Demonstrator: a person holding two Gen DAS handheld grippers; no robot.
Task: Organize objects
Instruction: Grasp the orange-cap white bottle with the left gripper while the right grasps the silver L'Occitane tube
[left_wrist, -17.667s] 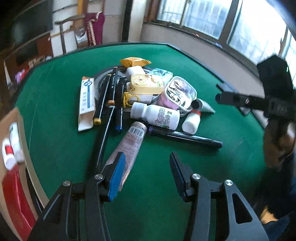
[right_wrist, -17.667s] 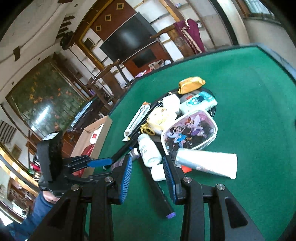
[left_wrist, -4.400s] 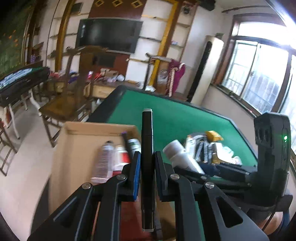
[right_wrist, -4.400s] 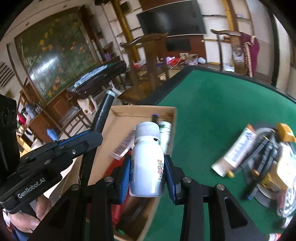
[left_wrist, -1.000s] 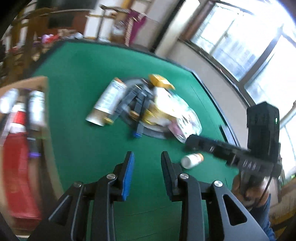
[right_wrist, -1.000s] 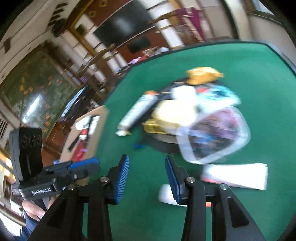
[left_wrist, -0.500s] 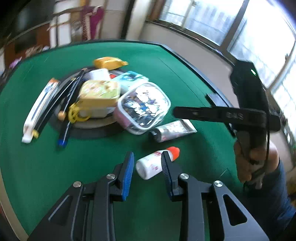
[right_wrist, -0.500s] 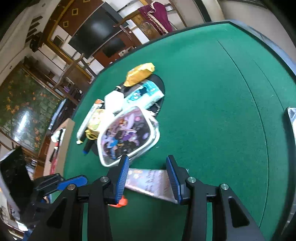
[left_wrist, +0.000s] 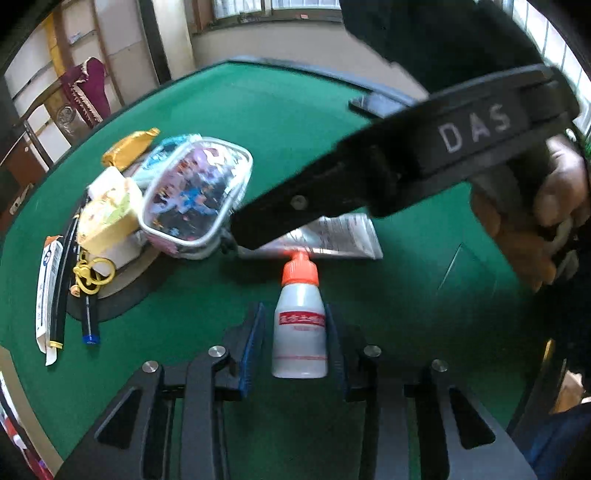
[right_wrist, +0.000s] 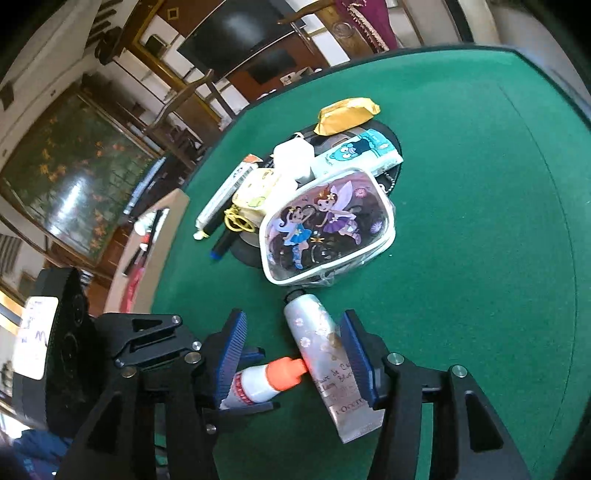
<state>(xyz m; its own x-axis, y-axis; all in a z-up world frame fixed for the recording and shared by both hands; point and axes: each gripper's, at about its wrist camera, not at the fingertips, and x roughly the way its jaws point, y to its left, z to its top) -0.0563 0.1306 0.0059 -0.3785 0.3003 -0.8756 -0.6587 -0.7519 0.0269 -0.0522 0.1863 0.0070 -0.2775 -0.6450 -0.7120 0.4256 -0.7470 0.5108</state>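
Observation:
A small white bottle (left_wrist: 299, 332) with an orange cap lies on the green table (left_wrist: 424, 295), lengthwise between the fingers of my left gripper (left_wrist: 294, 332). The jaws are opening, and a gap shows at the left pad. In the right wrist view a silver tube (right_wrist: 325, 362) lies between the fingers of my right gripper (right_wrist: 293, 350), close against the right pad. These jaws are opening too. The bottle's orange cap (right_wrist: 286, 373) touches the tube's side. In the left wrist view the right gripper's black arm (left_wrist: 406, 155) crosses above, held by a hand (left_wrist: 535, 221).
A clear fairy-print pouch (right_wrist: 325, 229) lies just beyond the tube, against a pile of a yellow case, pens, a boxed tube and a gold packet (right_wrist: 347, 114) on a black disc. A cardboard box (right_wrist: 162, 236) with items stands at the table's left edge.
My left gripper has rolled and come down over the white bottle, which now lies between its fingers. My right gripper has dropped around the silver tube and its jaws stand wider.

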